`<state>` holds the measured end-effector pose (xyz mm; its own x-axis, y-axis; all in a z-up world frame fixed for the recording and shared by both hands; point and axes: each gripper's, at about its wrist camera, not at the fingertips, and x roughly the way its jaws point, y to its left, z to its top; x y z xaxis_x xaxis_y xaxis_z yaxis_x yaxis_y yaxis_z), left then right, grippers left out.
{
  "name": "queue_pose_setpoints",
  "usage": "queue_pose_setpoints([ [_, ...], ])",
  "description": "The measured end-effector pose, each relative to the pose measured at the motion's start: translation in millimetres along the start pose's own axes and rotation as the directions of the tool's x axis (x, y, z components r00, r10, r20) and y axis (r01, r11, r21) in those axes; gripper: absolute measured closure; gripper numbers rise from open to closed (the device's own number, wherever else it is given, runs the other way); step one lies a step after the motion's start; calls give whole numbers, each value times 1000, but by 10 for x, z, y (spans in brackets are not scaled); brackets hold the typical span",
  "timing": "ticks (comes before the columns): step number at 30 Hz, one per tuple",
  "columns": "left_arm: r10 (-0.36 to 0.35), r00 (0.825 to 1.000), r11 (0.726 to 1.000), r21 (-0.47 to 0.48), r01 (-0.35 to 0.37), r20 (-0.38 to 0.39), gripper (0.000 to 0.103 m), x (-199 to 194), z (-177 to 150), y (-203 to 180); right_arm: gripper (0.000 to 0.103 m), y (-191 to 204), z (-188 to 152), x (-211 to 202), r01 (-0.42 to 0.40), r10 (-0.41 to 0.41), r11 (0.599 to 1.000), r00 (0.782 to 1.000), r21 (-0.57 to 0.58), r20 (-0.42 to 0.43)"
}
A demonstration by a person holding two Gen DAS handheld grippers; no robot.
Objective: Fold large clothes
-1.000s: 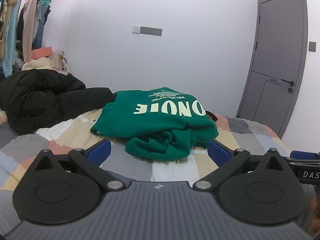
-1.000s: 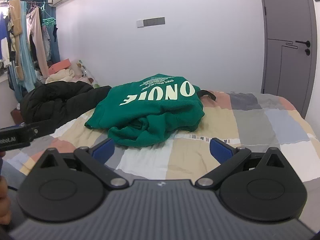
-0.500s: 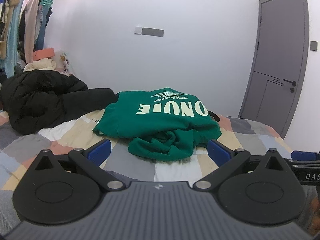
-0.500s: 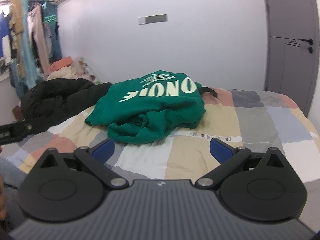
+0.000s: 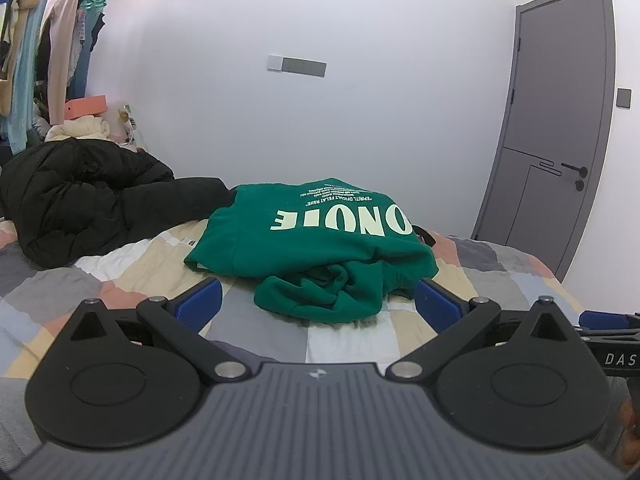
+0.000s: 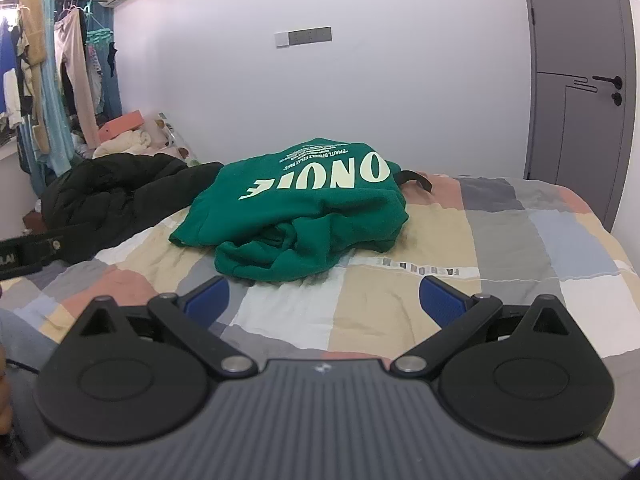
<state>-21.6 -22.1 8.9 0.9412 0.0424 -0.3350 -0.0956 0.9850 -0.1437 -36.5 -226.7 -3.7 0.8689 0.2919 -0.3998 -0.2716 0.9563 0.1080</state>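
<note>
Left wrist view: the black jacket [image 5: 84, 196] lies bunched at the far left of the patchwork bed [image 5: 132, 256], touching the green sweatshirt [image 5: 316, 240], which sits in a loose heap at the bed's centre, printed side up, with a crumpled sleeve or hem spilling toward the near edge. No neat fold is visible on either garment, so the task appears to be at its start; spreading the sweatshirt flat and all folds remain. The left gripper [image 5: 316, 304] has its blue pads spread wide with nothing between them; the sweatshirt lies just beyond them, centred in the gap, not touching.

Right wrist view: the right gripper [image 6: 324, 296] likewise stands wide apart and empty. The sweatshirt [image 6: 292, 208] lies farther off, ahead and slightly left of the gap. The grey door [image 6: 580, 80] stands at far right.
</note>
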Motion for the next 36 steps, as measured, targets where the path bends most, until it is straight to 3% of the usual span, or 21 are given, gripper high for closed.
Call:
queue_pose_setpoints([
  [25,-8,999,1000,9,8,-32,0,306,9,60,0,-83,50,156,-11,13,999,1000,51,-28],
  [31,-9,999,1000,20,10,-37,0,647,197,159,0,-140,201,403,-46,48,994,999,104,-17],
  [36,-7,996,1000,15,8,-89,0,1197,408,308,0,-196,448,766,-37,43,990,998,134,-37],
])
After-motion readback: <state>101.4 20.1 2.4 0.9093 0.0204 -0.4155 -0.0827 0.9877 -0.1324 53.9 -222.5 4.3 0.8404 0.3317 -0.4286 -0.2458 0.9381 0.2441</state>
